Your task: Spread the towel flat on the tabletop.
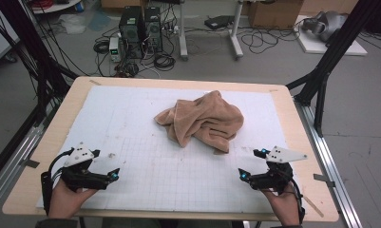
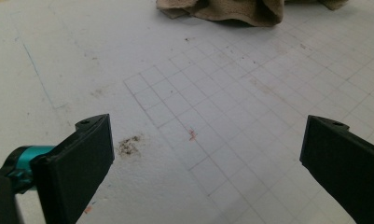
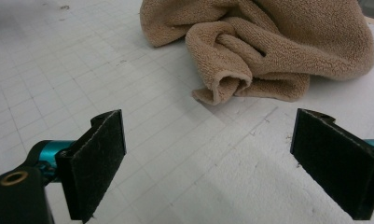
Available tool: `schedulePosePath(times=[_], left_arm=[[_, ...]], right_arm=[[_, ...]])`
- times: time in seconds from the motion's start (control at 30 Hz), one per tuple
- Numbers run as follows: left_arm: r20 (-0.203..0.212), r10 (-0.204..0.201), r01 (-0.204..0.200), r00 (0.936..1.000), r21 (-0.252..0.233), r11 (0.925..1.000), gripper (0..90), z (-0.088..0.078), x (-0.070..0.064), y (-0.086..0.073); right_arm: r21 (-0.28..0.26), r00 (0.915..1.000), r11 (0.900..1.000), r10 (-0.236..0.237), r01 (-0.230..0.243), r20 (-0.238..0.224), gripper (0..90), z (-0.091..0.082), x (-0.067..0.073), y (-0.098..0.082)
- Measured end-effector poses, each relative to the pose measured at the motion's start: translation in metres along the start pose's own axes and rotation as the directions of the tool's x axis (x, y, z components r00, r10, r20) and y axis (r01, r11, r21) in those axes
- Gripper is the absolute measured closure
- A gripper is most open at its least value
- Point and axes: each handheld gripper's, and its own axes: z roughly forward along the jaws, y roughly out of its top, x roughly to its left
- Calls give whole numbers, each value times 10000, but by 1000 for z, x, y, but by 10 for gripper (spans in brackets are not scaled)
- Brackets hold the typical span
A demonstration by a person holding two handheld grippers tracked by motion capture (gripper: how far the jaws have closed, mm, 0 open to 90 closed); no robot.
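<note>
Towel, tan terry, lies crumpled on the far half of the white grid mat. Nearer than it, left gripper and right gripper rest empty, jaws wide apart. Best approach: pinch separate edges, not the bunched middle.

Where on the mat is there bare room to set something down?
Free: the white mat between the left gripper and right gripper, and the mat's far-left part beside the towel. Crowded only where the crumpled towel lies, centre-far.
</note>
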Motion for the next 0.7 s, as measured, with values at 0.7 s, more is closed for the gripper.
schedulePosePath(times=[0.7], left_arm=[[-59, 65, -66, 10000, -124, 9999, 32, -4, 1, -2]], right_arm=[[269, 9992, 9989, -378, 381, -92, 96, 14, -4, 18]])
